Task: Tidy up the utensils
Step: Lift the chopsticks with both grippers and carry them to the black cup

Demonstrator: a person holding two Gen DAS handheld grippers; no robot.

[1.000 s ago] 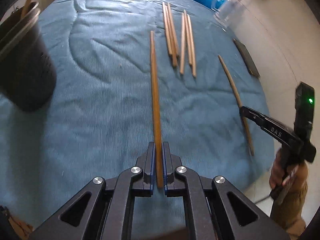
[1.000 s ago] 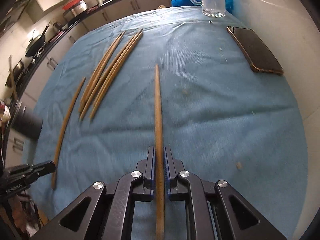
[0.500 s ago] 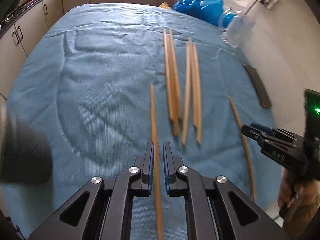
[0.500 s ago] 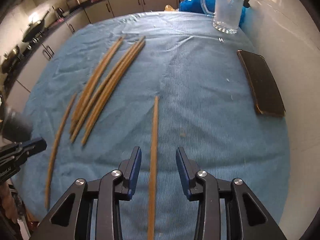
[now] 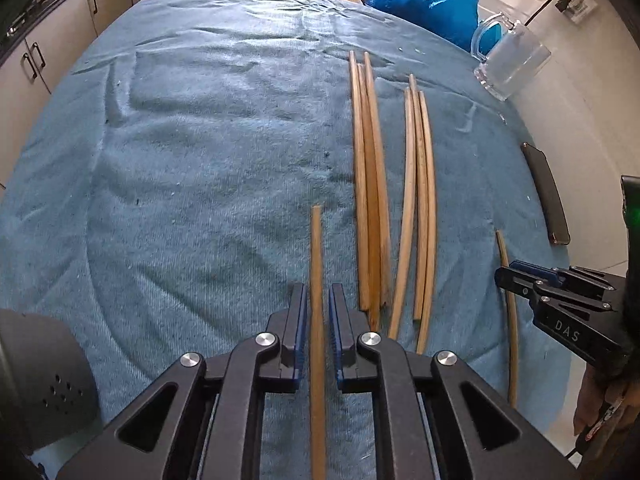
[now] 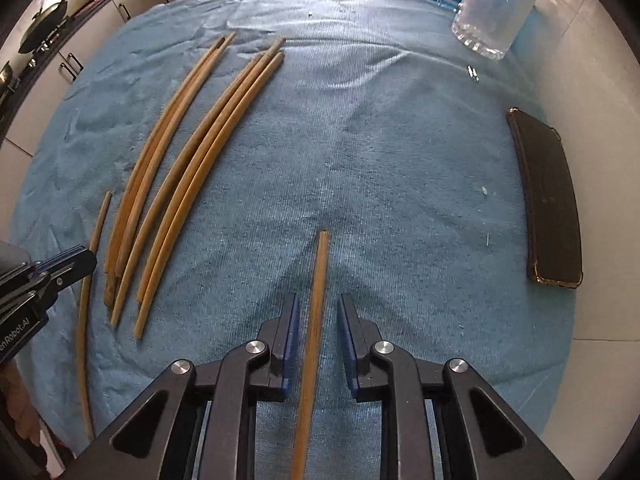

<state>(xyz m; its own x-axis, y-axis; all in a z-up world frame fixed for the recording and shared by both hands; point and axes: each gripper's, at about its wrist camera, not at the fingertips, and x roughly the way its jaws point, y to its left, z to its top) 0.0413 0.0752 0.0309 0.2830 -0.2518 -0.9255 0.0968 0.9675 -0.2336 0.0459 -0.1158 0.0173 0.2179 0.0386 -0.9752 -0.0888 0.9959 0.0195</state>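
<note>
Several wooden chopsticks [image 5: 370, 184] lie side by side on a blue towel [image 5: 200, 160]. One more chopstick [image 5: 317, 248] lies on the towel between the jaws of my left gripper [image 5: 318, 292]. Those jaws are opening, with a thin gap on each side of the stick. Another chopstick [image 6: 320, 272] lies between the jaws of my right gripper [image 6: 319, 304]. These jaws are closing, and their pads stand clear of the stick. Each gripper shows in the other's view: the right gripper [image 5: 516, 276] over its stick, the left gripper [image 6: 76, 258] beside its stick [image 6: 86, 320].
A black perforated cup [image 5: 36, 380] stands at the towel's near left. A glass mug [image 6: 492, 4] and a blue bag [image 5: 424, 0] sit at the far right. A dark phone [image 6: 548, 200] lies along the right edge, near the white wall.
Both grippers let go of their chopsticks, which now lie on the towel. The right jaws opened wide, then narrowed. Both views slid back along the sticks, and the black cup moved to the corner.
</note>
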